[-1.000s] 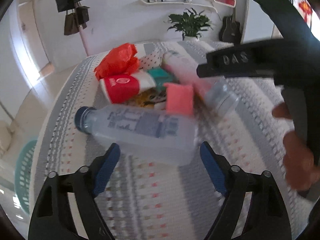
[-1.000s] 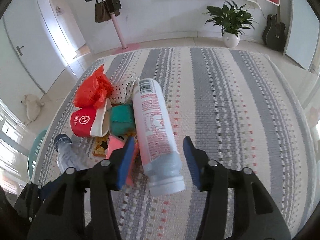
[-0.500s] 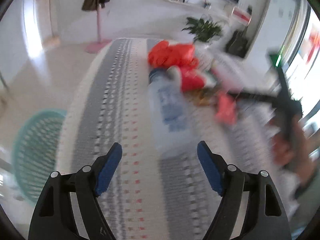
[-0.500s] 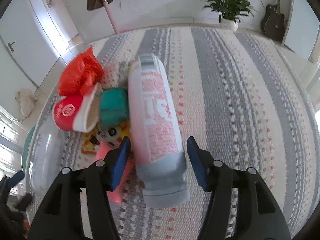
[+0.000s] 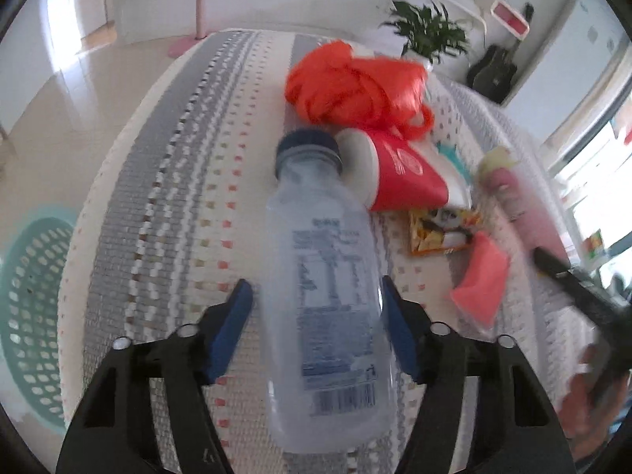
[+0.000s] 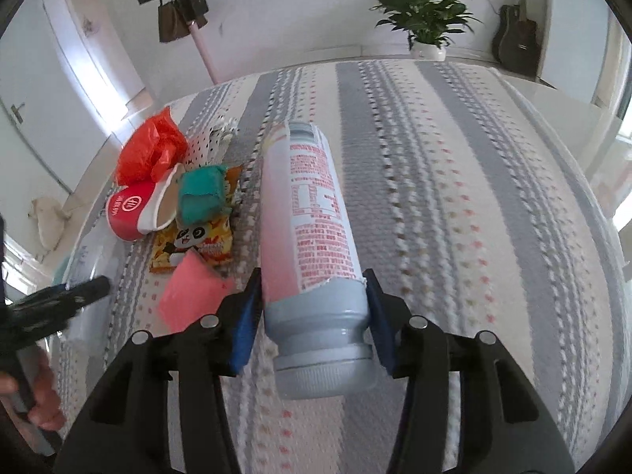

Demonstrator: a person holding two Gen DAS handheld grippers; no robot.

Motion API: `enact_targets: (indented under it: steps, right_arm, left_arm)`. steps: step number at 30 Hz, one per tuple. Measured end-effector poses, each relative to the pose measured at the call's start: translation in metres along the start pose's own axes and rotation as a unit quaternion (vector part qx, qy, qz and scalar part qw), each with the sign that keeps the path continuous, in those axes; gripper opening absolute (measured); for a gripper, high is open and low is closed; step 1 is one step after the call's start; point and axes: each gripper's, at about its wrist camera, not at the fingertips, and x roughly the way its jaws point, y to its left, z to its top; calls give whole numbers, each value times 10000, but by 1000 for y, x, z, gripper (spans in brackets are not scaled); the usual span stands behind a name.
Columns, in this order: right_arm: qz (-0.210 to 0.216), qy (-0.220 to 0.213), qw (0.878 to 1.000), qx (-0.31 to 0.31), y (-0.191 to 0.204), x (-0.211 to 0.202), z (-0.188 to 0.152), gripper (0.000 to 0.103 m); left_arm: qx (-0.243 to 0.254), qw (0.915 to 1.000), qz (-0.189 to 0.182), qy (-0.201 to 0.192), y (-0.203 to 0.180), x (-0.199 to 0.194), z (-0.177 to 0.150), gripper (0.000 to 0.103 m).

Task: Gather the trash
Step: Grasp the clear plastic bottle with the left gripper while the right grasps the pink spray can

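Note:
My left gripper (image 5: 316,316) is shut on a clear plastic bottle (image 5: 324,300) with a dark blue cap, its base toward me. My right gripper (image 6: 314,300) is shut on a pink-labelled bottle (image 6: 308,213) with a grey cap end toward me. On the striped rug lie a red paper cup (image 5: 399,177), an orange plastic bag (image 5: 355,87), a panda snack wrapper (image 6: 193,245), a pink packet (image 6: 189,296) and a teal crumpled piece (image 6: 201,193).
A teal mesh basket (image 5: 31,292) stands on the floor left of the rug (image 6: 454,197). A potted plant (image 6: 426,23), a guitar (image 6: 517,39) and a coat stand (image 6: 185,12) line the far wall.
My left gripper has swung round the clear bottle and closed on it from its base end. My right gripper has closed in on the pink bottle.

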Motion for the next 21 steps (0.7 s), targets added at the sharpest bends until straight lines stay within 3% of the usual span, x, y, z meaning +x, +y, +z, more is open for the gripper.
enact_targets:
  steps: [2, 7, 12, 17, 21]
  right_arm:
    - [-26, -108, 9999, 51, -6, -15, -6, 45]
    - [114, -342, 9993, 96, -11, -62, -28, 45]
    - [291, -403, 9982, -348, 21, -90, -53, 44]
    - [655, -149, 9943, -827, 70, -87, -77, 44]
    - [527, 104, 9913, -1199, 100, -66, -96, 44]
  left_arm:
    - [204, 9997, 159, -28, -7, -1, -4, 54]
    - [-18, 10000, -34, -76, 2, -16, -20, 53]
    - [-133, 9996, -107, -204, 18, -43, -52, 53]
    - [-360, 9986, -195, -349, 37, -65, -74, 53]
    - [-365, 9985, -163, -380, 49, -70, -88, 53]
